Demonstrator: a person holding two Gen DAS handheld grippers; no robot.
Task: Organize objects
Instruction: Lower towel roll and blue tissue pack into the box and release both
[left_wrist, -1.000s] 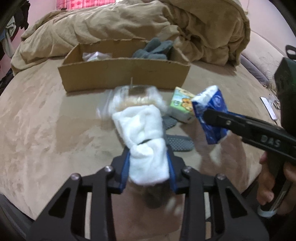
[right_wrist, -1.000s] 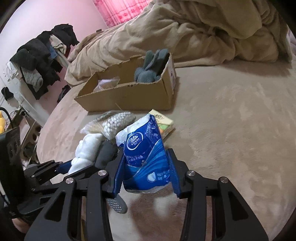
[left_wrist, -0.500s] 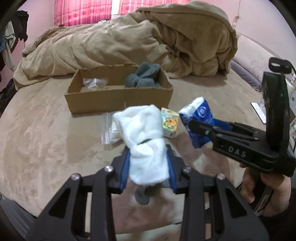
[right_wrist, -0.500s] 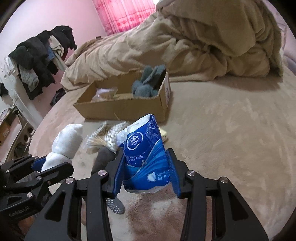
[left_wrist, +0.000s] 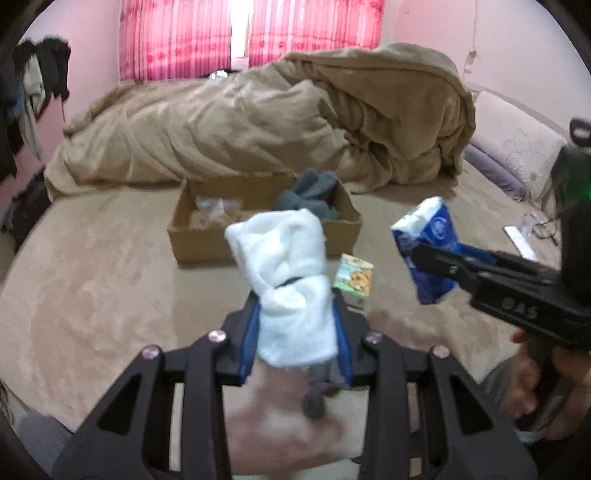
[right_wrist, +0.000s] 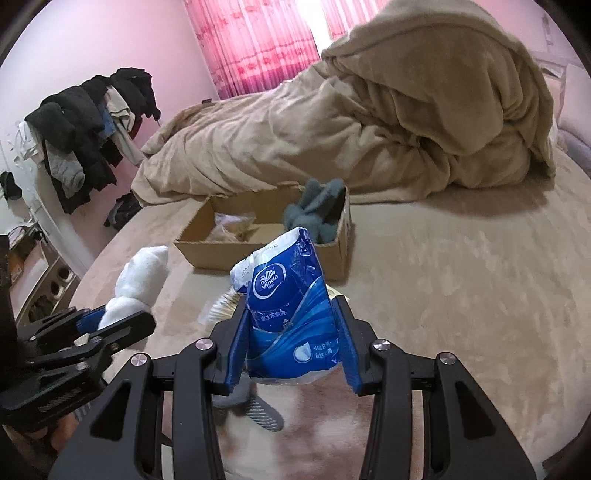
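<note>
Blue-padded fingers (left_wrist: 249, 334) of the left gripper (left_wrist: 295, 332) were clamped on a rolled white sock bundle (left_wrist: 291, 288), which stood up between them, clear of the bed. Those of the right gripper (right_wrist: 291, 347) pinched a blue tissue pack (right_wrist: 288, 310) the same way, its printed face toward the lens. Each camera caught the other tool from the side: the left wrist view showed the right gripper (left_wrist: 439, 258) reaching in from the right with the pack (left_wrist: 424, 247) at its tip and a hand (left_wrist: 532, 373) below its handle; the right wrist view showed the left gripper (right_wrist: 110, 325) at the lower left, the white bundle (right_wrist: 138, 280) sticking out past it. Only the left wrist view showed a small green carton (left_wrist: 352, 275) lying on the beige bedspread (left_wrist: 92, 288) just beside the held bundle, and a phone-like slab (left_wrist: 519, 242) at the far right edge. Only the right wrist view showed a clear bag of cotton swabs (right_wrist: 221, 306) and a grey sock with a dotted sole (right_wrist: 255, 410) on the bedspread under the pack, plus dark clothes heaped on a rack (right_wrist: 85, 125) by the pink wall. Both views held the open cardboard box (left_wrist: 258, 243) beyond the grippers, with grey socks (left_wrist: 310, 192) at its right end and a clear packet (left_wrist: 214, 205) at its left, a rumpled tan duvet (left_wrist: 277, 122) behind it.
</note>
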